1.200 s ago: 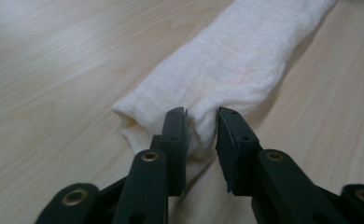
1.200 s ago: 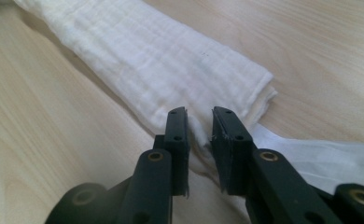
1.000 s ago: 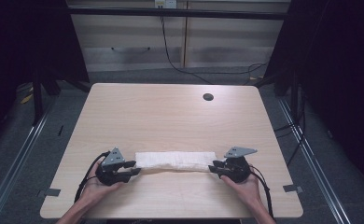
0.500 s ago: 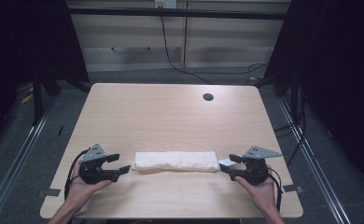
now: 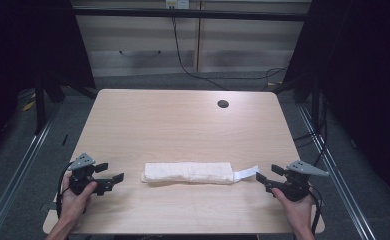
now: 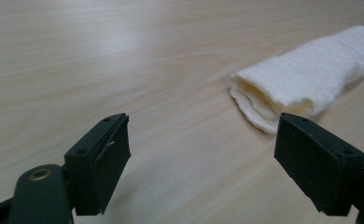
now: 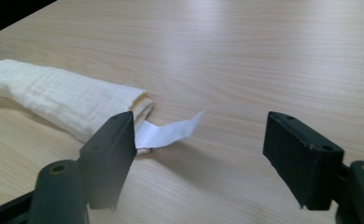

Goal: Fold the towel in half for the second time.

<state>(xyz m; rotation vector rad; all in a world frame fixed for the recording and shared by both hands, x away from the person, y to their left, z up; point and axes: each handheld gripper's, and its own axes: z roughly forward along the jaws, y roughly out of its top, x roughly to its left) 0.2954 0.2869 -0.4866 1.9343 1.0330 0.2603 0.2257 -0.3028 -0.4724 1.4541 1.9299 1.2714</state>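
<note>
Folded white towel (image 5: 187,173) lying flat on the light wooden table (image 5: 183,125), in the lower centre of the high view, its long axis running left to right and a thin white label tag (image 5: 245,173) projecting from its right end onto the bare wood. Left gripper (image 5: 111,180), held in the person's left hand (image 5: 75,195) at the lower left of the frame, sits beside the towel's left end but apart from it, jaws spread wide with nothing between them. Right gripper (image 5: 266,177), held in the right hand (image 5: 295,205) at the lower right, sits just past the tag's tip, likewise spread and empty. In the left gripper view, the layered end of the towel (image 6: 301,84) occupies the upper right, just above the right-hand jaw, with bare table between the jaws (image 6: 201,175). In the right gripper view, the towel (image 7: 63,102) extends from the upper left toward the centre, and the tag (image 7: 171,131) emerges from behind the left-hand jaw, lying slightly curled on the wood. A small dark round hole (image 5: 223,104) marks the table's far right area.
</note>
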